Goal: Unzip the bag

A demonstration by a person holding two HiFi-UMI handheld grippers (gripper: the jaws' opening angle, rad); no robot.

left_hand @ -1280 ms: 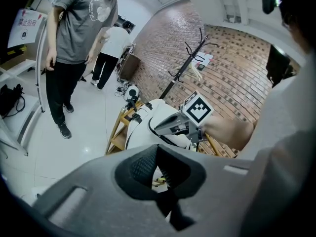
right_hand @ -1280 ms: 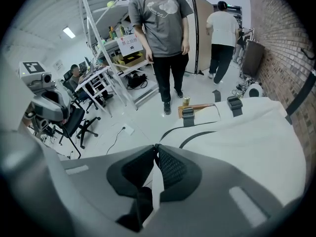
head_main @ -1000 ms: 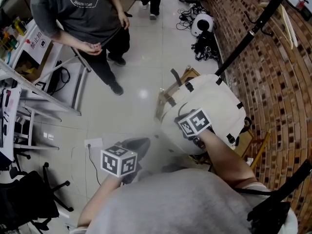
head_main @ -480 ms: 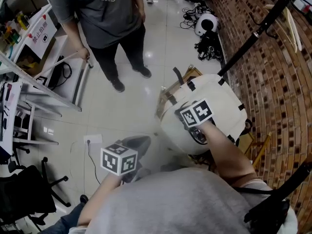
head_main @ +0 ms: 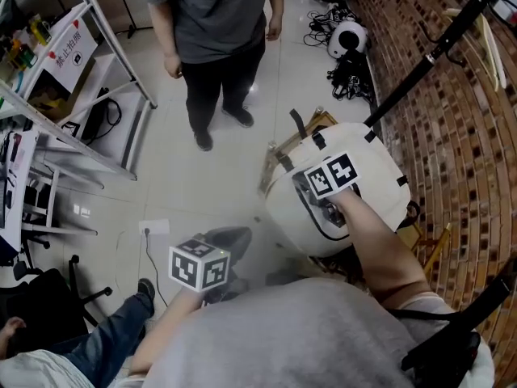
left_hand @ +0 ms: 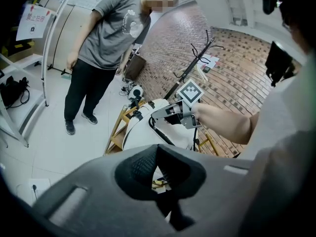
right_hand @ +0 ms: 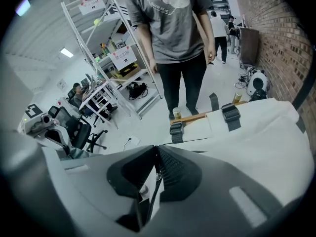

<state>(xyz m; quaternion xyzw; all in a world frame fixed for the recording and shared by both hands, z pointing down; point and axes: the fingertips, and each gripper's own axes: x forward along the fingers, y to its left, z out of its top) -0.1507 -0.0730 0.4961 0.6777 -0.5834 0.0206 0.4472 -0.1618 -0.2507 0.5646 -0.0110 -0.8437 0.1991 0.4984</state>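
reaches the bare right forearm [head_main: 376,249] from 5 o'clock of the head view up toward 3 o'clock, wrist tipped steeply down, with the right gripper [right_hand: 157,152] at its end over the white bag [head_main: 380,180]. holds the left gripper [left_hand: 157,149] low at 7 o'clock of that view, well apart from the bag, aimed toward it at a milder downward tilt. shows the left jaws tip to tip with nothing between them. pinches the zipper pull [right_hand: 157,177] between the right jaws, closed onto it, with a dark cord [right_hand: 150,196] trailing toward 6 o'clock under the pads.

hides the right jaw tips in the head view under the marker cube [head_main: 333,175] and the hand. loses the bag's near edge behind the forearm and the grey torso [head_main: 307,338]. crops the standing person [head_main: 218,39] at 12 o'clock above the chest.

sets the bag on a wooden frame [left_hand: 116,132], right under the right gripper, joined to it through the pull. traces the zipper line [left_hand: 161,132] as a dark curve across the bag's face, running from the right jaws toward 5 o'clock in the left gripper view. puts the bag at 12 o'clock of the left jaws there, apart from them.
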